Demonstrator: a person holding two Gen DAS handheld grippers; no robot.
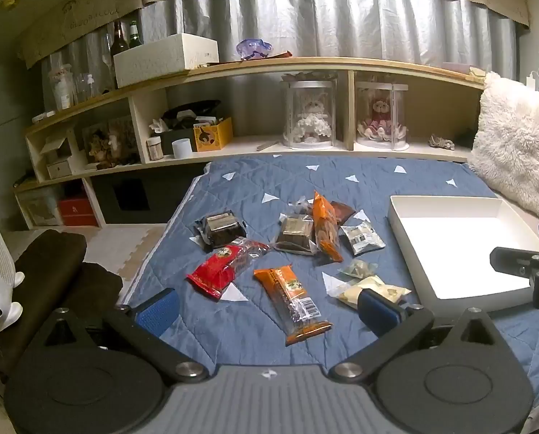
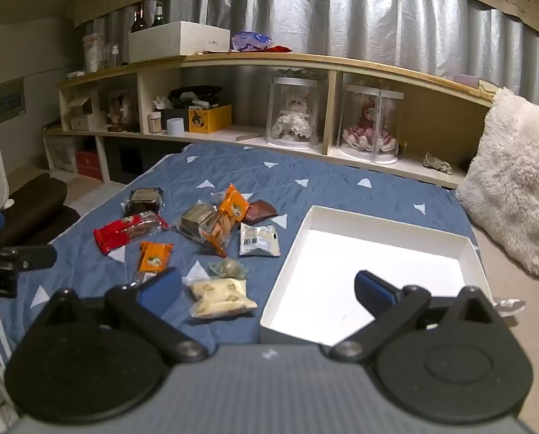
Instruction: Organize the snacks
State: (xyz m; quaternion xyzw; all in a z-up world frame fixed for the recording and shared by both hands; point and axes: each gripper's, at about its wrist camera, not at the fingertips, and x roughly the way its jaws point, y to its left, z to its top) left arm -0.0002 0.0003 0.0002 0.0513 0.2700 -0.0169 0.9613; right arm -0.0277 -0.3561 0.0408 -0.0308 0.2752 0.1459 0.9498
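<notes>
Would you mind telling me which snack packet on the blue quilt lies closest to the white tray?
The cream packet: it lies nearest the white tray, right beside its near corner; the silver packet sits slightly further off.

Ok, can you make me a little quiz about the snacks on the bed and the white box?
1. True or false: the white box already has snacks inside.
2. Which snack lies nearest the box in the right wrist view? A) red pack B) cream pack C) brown pack
3. Fill in: both the left gripper and the right gripper are ____, holding nothing.

Key: 1 false, the box is empty; 2 B; 3 open.
</notes>
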